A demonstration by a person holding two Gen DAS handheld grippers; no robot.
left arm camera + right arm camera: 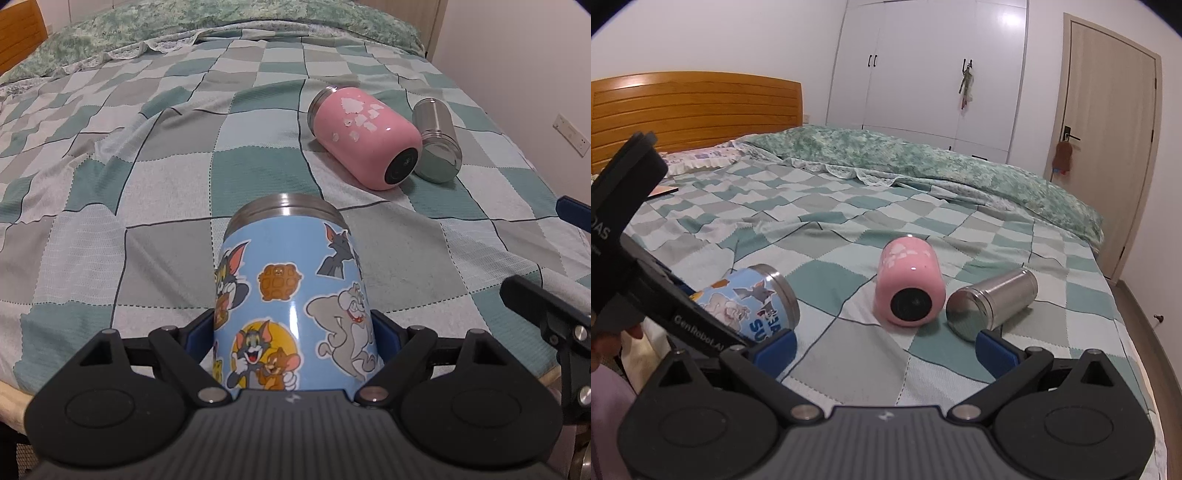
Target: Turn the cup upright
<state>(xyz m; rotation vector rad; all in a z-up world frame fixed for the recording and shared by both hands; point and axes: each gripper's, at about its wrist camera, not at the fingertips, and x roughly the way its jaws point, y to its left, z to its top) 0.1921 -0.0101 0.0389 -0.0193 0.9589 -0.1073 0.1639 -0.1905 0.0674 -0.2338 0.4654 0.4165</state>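
Blue-padded fingers of the left claw (291, 336) were clamped on the light-blue cartoon-sticker steel cup (291, 295), which lay tilted with its steel rim pointing away over the green-and-grey checked bedspread (129, 184). From the right wrist view, that cup (753, 302) sat at the near left of the bed. The right claw (884, 347) stood open, holding nothing. Beyond it, a pink rounded cup (909, 291) lay on its side, just beside a plain stainless-steel cylinder cup (991, 304), also lying down.
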